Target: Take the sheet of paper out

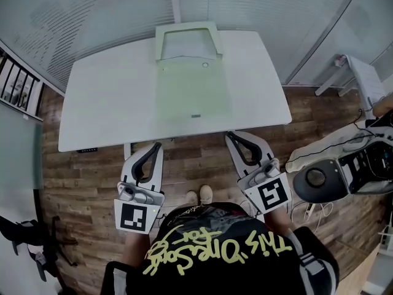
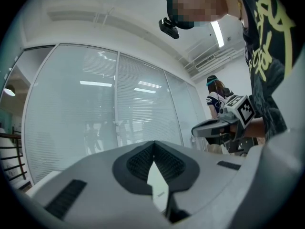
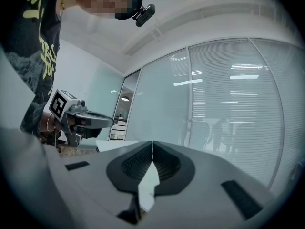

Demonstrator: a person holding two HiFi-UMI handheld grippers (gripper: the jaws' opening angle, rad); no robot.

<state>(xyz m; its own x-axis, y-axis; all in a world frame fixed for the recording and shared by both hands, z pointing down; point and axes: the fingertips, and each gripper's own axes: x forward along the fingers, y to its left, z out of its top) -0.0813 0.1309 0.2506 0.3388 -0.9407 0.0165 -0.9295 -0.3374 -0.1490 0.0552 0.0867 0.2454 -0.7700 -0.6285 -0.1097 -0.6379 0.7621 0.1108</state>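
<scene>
- Head view from above the person: a pale green folder (image 1: pixel 191 88) lies flat at the middle of the white table (image 1: pixel 104 97). Its carry handle (image 1: pixel 187 32) is at the far edge and a small snap button (image 1: pixel 205 65) sits just below that.
- No loose sheet of paper shows anywhere. It is probably inside the folder, though from here I cannot make out its edge.
- A single sheet would be very light and floppy, easy to crease or tear and slippery against the plastic. I would pinch it gently at a free corner or edge near the folder's mouth and draw it out flat, while the other gripper pins the folder down.
- The folder itself looks thin and flexible, likely to slide on the smooth tabletop if pulled unheld.
- The left gripper (image 1: pixel 156 146) has its jaws pressed together with nothing between them, as the left gripper view shows.
- The right gripper (image 1: pixel 231 135) is likewise closed and empty.
- Both hang over the wooden floor (image 1: pixel 190 158) just short of the table's near edge. The folder lies ahead of them and between their lines, apart from both, so nothing has been touched yet.
</scene>
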